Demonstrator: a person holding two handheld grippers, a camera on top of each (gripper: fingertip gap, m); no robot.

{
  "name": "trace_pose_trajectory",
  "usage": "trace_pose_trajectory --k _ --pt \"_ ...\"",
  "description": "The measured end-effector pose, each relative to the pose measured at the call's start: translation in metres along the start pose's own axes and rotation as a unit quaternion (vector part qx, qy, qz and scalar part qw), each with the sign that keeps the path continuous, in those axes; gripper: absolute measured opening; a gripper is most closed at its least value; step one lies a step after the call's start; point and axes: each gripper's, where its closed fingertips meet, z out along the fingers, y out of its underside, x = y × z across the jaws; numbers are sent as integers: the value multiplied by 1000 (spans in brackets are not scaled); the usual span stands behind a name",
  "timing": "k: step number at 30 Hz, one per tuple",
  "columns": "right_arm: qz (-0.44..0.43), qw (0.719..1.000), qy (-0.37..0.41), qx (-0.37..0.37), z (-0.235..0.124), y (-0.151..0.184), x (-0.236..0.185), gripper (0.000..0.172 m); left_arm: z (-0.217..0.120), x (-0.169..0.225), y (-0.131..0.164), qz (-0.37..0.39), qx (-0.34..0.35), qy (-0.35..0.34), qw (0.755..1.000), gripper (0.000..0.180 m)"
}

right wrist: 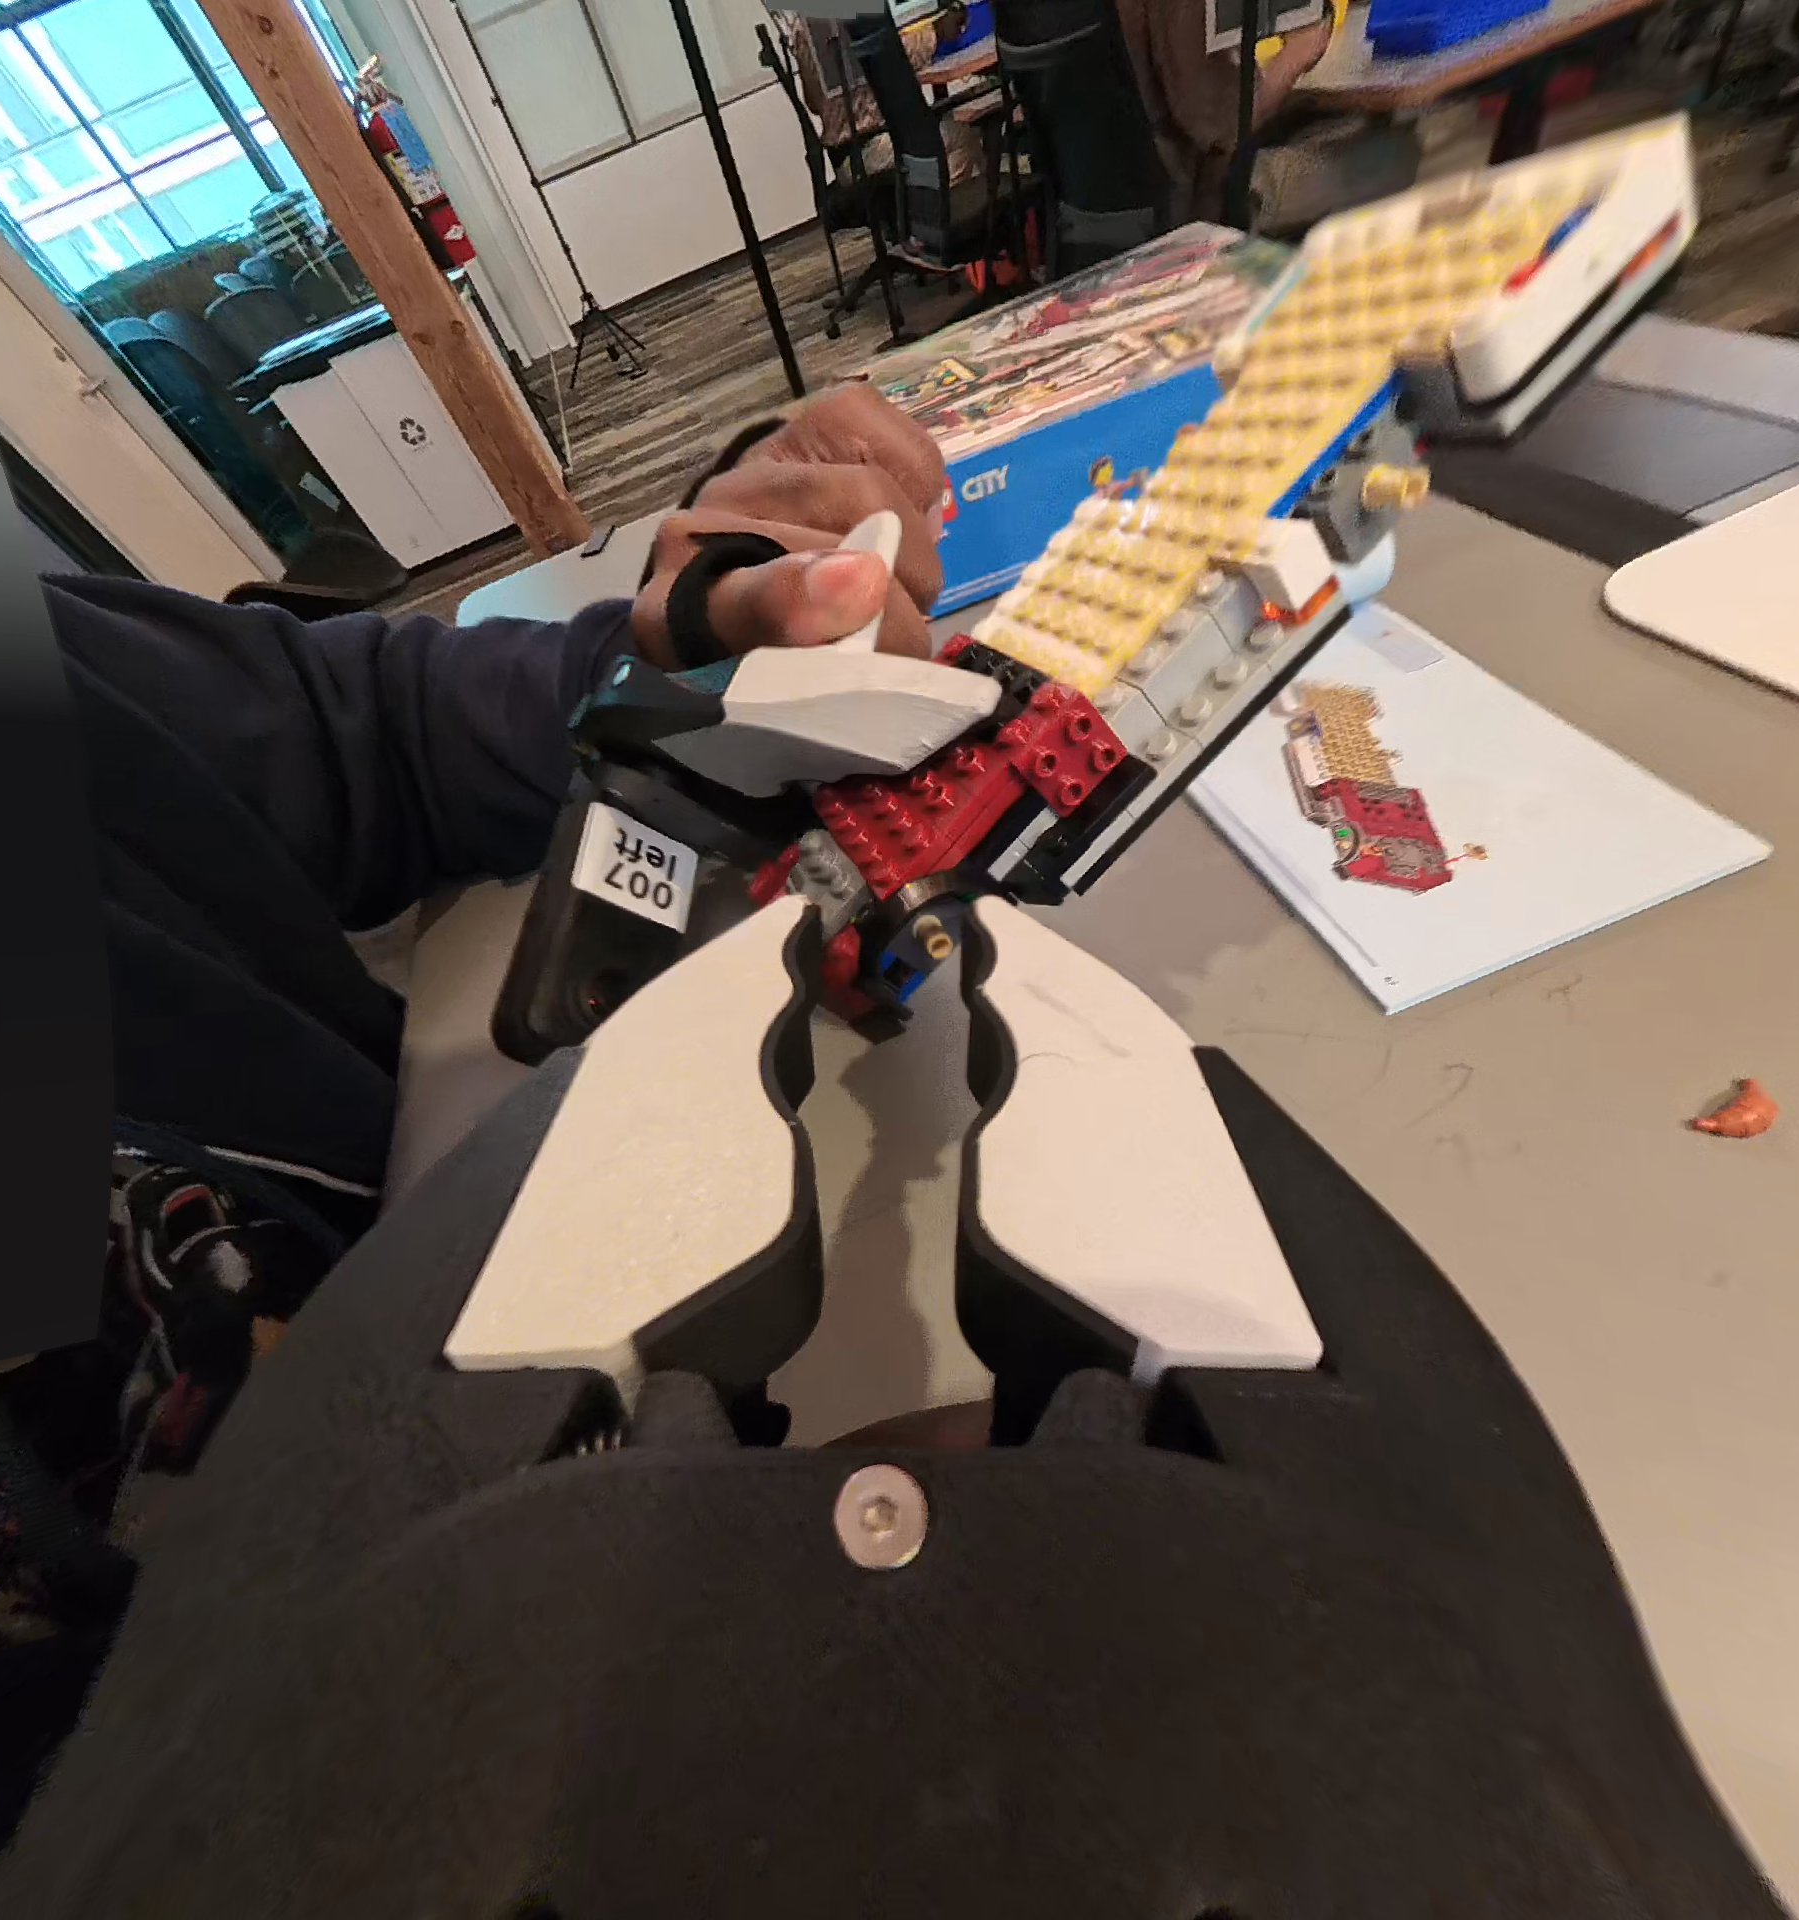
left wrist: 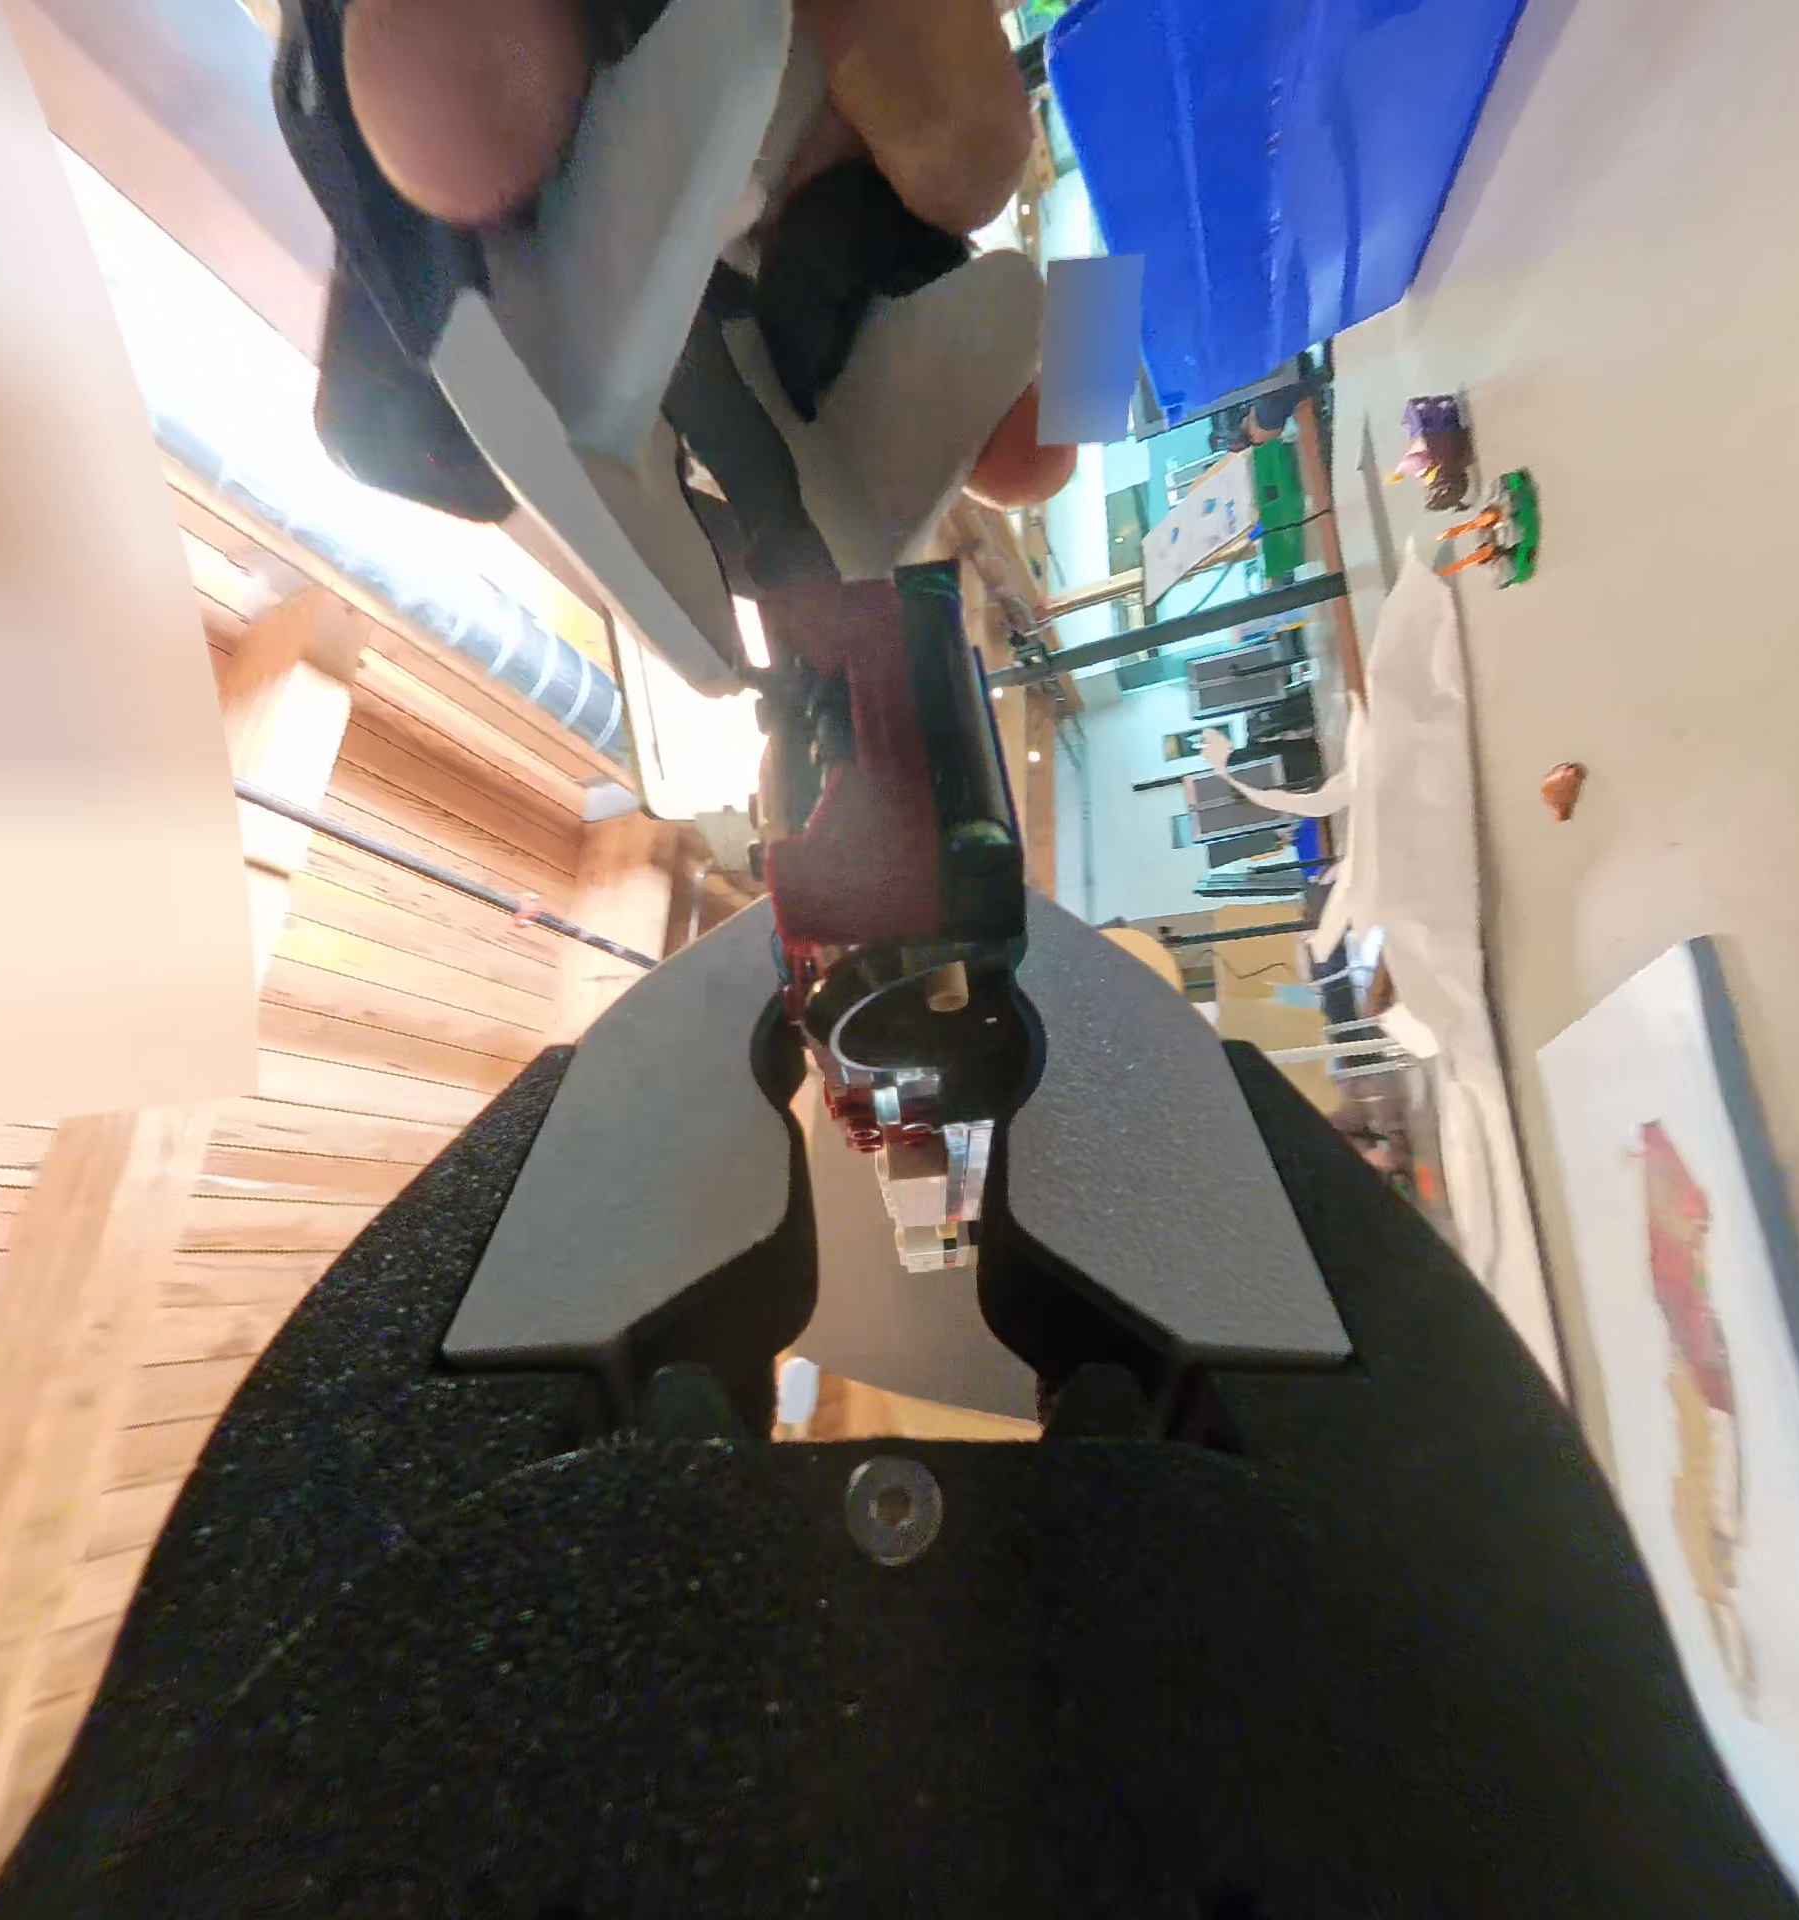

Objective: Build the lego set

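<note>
Bright daylight (window glare upper left), soft shadows, motion blur, bowed fisheye edges.

right gripper point(right wrist: 890, 914) stands open around a brick model's point(right wrist: 978, 790) underside; left gripper point(right wrist: 833, 717) clamps its red end.

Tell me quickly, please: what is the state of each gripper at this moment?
Left gripper: closed on the brick model, lifted off the table.
Right gripper: fingers apart around the model's underside; whether they press on it cannot be told.
</note>
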Motion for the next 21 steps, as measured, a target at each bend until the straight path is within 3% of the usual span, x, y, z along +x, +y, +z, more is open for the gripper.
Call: trace_pose_trajectory --k 3,10,21 --pt "-45 999 10 29 -9 -9 3 36 0 8 5 -31 -8 25 999 33" --pt "-167 984 39 51 -15 -11 1 39 -1 18 10 -199 -1 67 978 33" --pt "-251 965 59 53 -6 -8 -12 37 -3 4 20 -349 18 41 936 33"
